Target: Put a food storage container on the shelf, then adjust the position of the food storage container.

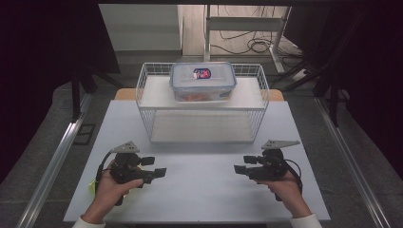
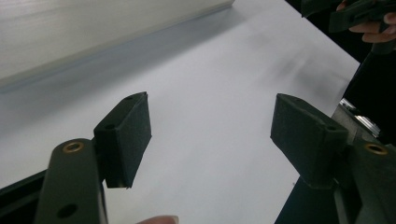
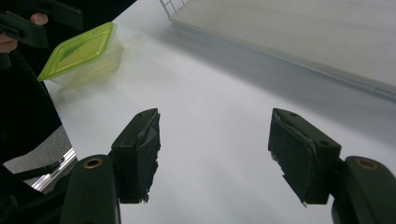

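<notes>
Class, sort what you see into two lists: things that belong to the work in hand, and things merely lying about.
In the work:
- left gripper, jaws open, nothing between them
- right gripper, jaws open, nothing between them
- green-lidded container, at the table's edge by the left hand

Lying about:
- wire basket
- blue-lidded box on top of the basket
- table

Green-lidded tub (image 3: pixel 84 56): we see it blurred, contents unclear.
Clear box (image 1: pixel 203 81) label: too small for us to read.
Wire basket (image 3: pixel 173 5): cut by the frame's edge.
</notes>
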### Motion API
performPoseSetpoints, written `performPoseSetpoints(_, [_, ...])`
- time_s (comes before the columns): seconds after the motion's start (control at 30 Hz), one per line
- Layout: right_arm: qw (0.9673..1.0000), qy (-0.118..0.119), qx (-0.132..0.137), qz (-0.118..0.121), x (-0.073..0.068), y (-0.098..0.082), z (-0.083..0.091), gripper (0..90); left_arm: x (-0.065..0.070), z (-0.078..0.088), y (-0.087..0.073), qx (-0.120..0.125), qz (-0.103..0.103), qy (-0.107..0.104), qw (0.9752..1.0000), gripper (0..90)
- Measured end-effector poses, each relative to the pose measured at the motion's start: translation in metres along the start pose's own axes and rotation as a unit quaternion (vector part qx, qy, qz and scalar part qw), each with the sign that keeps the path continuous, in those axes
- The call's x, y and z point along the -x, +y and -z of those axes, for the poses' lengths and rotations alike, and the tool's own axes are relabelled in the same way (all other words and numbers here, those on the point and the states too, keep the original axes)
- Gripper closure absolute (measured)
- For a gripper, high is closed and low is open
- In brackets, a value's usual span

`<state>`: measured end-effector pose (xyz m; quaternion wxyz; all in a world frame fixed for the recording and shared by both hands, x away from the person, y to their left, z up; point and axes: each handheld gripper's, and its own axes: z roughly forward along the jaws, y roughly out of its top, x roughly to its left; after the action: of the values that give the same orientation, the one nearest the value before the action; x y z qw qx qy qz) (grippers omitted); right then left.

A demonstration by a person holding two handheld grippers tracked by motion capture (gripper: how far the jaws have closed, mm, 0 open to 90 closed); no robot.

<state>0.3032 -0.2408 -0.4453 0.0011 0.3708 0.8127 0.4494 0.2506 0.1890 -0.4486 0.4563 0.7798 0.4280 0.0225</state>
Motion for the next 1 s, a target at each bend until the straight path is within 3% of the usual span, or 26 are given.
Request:
performPoseSetpoints(0.33, [1.0000,-0.002,0.000,0.004,-0.005,-0.005,0.002,34.1,0.005,0.022,-0.012,0.006,-0.003,0.029,0.9996,28.8])
performPoseSetpoints(0.4, [1.0000,-0.001,0.001,0.002,-0.004,-0.005,0.002,34.1,0.005,0.025,-0.014,0.003,-0.003,0.034,0.9994,37.8])
performPoseSetpoints(0.47, [1.0000,0.003,0.004,0.002,-0.004,-0.007,0.001,33.8,0.005,0.029,-0.020,-0.007,-0.009,0.052,0.9986,46.9])
performPoseSetpoints(0.57, [1.0000,0.003,0.003,0.001,-0.003,-0.007,0.000,33.8,0.001,0.034,-0.023,-0.016,-0.011,0.052,0.9984,68.6])
performPoseSetpoints(0.67, [1.0000,0.002,0.004,0.001,-0.003,-0.007,0.002,33.7,-0.003,0.042,-0.028,-0.010,-0.002,0.060,0.9981,86.3])
performPoseSetpoints(0.87, [1.0000,0.002,0.006,0.001,-0.004,-0.008,0.004,33.5,-0.012,0.062,-0.043,-0.010,0.016,0.082,0.9965,89.8])
performPoseSetpoints(1.0, [1.0000,0.000,0.006,-0.001,-0.002,-0.008,0.003,33.4,-0.022,0.078,-0.054,0.003,0.039,0.110,0.9932,89.9])
